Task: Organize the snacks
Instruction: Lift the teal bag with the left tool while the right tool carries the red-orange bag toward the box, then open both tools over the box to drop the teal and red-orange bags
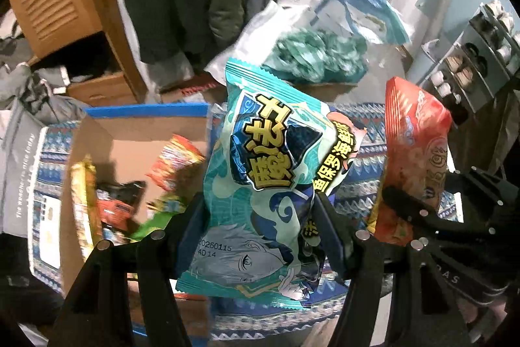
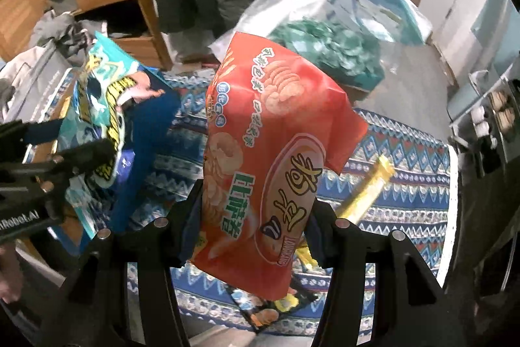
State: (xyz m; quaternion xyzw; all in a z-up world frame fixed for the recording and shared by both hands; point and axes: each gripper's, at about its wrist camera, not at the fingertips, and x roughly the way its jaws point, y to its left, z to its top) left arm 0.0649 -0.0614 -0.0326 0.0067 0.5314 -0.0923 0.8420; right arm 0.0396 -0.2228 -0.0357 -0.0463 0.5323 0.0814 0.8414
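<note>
My left gripper (image 1: pixel 260 217) is shut on a teal snack bag (image 1: pixel 266 178) with a cartoon face, held upright above the patterned cloth. A cardboard box (image 1: pixel 130 135) with several snack packets in it lies to its left. My right gripper (image 2: pixel 253 217) is shut on an orange-red snack bag (image 2: pixel 269 158), also held up. Each view shows the other gripper's bag: the orange bag (image 1: pixel 412 152) at right in the left wrist view, the teal bag (image 2: pixel 100 106) at left in the right wrist view. A yellow stick packet (image 2: pixel 367 187) and a dark packet (image 2: pixel 269 308) lie on the cloth.
A blue patterned cloth (image 2: pixel 406 158) covers the surface. Behind it lie a clear bag of green wrapped sweets (image 1: pixel 318 57) and a blue-and-white bag (image 1: pixel 364 8). A wooden cabinet (image 1: pixel 65 5), hanging coats and a shoe rack (image 1: pixel 471 64) stand around.
</note>
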